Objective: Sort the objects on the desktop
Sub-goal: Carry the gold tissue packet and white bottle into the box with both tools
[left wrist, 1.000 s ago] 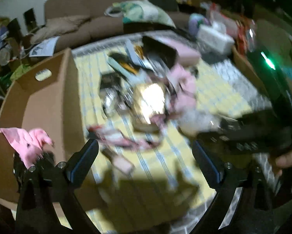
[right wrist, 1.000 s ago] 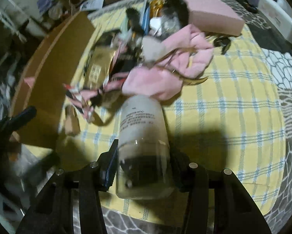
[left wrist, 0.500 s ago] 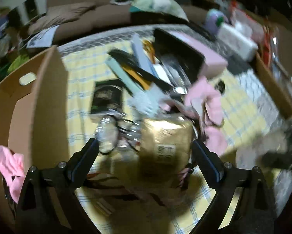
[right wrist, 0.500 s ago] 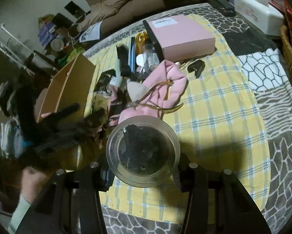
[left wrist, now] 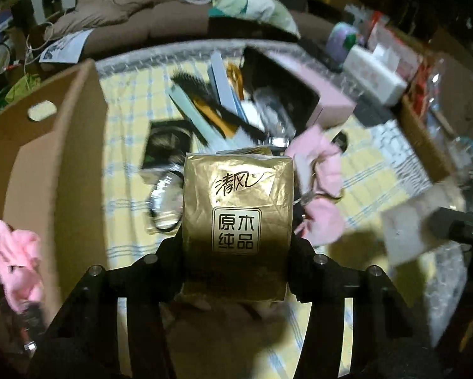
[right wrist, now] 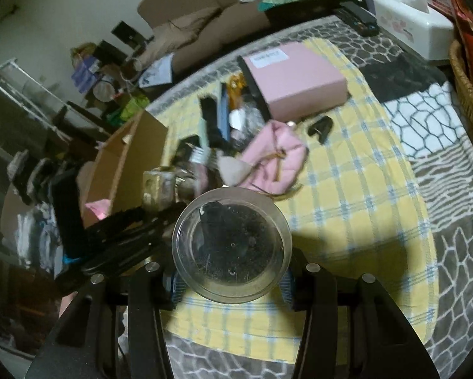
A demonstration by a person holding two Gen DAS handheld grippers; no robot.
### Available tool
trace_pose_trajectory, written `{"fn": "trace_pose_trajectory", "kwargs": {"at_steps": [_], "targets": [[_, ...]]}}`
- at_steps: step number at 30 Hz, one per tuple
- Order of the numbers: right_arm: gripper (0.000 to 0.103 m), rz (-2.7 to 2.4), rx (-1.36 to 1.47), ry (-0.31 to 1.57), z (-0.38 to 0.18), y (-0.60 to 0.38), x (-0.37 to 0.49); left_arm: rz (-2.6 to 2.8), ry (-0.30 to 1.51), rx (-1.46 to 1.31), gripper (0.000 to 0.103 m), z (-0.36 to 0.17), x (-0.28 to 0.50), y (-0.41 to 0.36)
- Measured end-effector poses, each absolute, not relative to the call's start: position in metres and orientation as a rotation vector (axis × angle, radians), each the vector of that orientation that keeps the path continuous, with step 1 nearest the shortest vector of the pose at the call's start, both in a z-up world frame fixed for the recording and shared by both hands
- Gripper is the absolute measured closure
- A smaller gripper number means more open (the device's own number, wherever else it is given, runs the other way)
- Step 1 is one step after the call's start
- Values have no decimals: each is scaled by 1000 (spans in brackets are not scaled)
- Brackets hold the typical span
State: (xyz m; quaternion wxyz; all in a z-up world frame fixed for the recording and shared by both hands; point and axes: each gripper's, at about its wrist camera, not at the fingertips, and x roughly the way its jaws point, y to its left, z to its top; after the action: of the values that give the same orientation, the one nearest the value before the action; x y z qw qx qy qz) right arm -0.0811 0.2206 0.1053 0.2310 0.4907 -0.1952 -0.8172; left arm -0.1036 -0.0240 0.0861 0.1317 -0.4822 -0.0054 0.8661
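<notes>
clutter pile (right wrist: pixel 236 145) mid-cloth, cardboard box (left wrist: pixel 56 170) left, bare cloth (right wrist: pixel 362 189) right

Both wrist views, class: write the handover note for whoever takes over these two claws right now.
Left claw: jaws have just been closing, now shut on the gold tissue pack over the clutter pile.
Right claw: shut on the clear jar, held above the yellow checked cloth.
Cardboard box sits to the left; a pink cloth is already inside.
Left to sort: pink box, pink garment, black comb, black clip and other clutter.
</notes>
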Motion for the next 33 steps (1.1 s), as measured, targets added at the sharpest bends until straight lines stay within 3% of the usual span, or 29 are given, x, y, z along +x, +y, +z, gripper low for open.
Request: {"fn": "trace_pose_trajectory", "kwargs": {"at_steps": [9, 19, 25, 33], "targets": [[54, -2120, 1160, -630, 148, 155, -74, 2730, -104, -1263, 54, 165, -76, -146], [54, -1965, 1175, -648, 135, -2, -101, 2837, -514, -1386, 54, 129, -76, -274], [54, -1946, 1282, -527, 101, -83, -103, 2830, -641, -1395, 54, 117, -75, -306], [54, -2059, 1275, -291, 84, -124, -96, 2812, -656, -1404, 54, 114, -70, -322]]}}
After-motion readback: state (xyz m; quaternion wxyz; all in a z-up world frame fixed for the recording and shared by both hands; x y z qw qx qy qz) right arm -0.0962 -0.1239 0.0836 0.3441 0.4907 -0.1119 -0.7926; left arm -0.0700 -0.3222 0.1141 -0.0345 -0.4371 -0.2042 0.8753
